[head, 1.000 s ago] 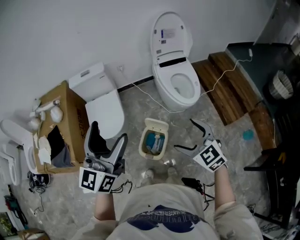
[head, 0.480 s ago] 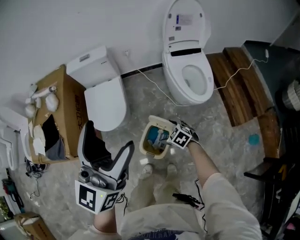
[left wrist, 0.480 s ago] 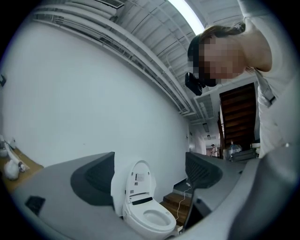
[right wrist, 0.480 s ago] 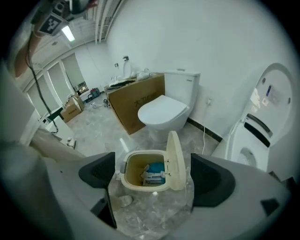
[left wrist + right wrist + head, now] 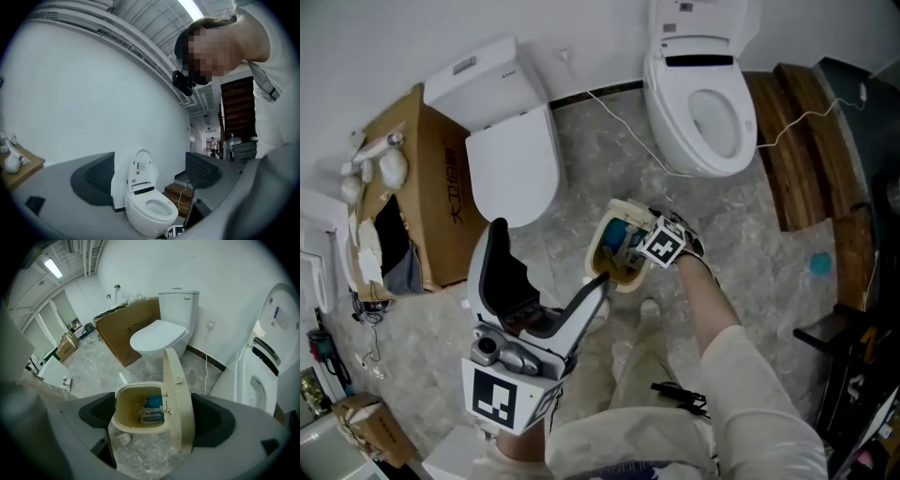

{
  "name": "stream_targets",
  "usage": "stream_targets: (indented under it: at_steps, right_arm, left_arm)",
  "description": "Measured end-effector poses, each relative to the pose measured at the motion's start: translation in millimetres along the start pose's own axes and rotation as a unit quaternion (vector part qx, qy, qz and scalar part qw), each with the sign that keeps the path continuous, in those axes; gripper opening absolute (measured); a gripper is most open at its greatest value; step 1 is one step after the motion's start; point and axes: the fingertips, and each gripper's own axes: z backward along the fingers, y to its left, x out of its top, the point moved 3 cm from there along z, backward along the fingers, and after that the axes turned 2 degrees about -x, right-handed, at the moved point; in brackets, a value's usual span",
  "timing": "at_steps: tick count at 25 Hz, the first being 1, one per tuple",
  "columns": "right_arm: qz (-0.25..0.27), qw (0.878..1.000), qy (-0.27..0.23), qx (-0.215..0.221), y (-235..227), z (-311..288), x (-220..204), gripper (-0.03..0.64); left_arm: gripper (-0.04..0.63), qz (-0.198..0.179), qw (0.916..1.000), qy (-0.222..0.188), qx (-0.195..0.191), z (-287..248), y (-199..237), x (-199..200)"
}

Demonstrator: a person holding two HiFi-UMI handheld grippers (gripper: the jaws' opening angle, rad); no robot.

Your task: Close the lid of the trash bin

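Right gripper (image 5: 630, 251) reached trash bin (image 5: 136, 426) | lid (image 5: 180, 399) upright | packets (image 5: 152, 413) inside

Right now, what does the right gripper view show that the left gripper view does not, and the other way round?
Only the right gripper view shows the trash bin with its lid standing up and packets inside, plus the cardboard box and the closed toilet. Only the left gripper view shows the person's head camera and what looks like a wooden staircase. Both show the open toilet and the white wall.
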Motion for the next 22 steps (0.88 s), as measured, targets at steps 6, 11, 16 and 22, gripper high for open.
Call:
stream_targets:
  at_steps: [6,11,16,22]
  right_arm:
    - [0.002,0.999,-0.031,0.02,46,1,-8,0.491]
    - [0.022,0.998,-0.026,0.053,105,-14,-25,0.491]
    - [0.017,0.997,-0.018,0.073,145,-41,-42,0.488]
    - [-0.002,0.997,-0.018,0.08,174,-79,-60,0.482]
  left_arm:
    - [0.453,0.021,0.9995,0.02,0.01,6,16,-30]
    - [0.453,0.029,0.9985,0.04,0.024,21,39,-57]
    - [0.453,0.031,0.9976,0.056,0.027,31,56,-87]
    - [0.453,0.033,0.9974,0.06,0.022,43,64,-115]
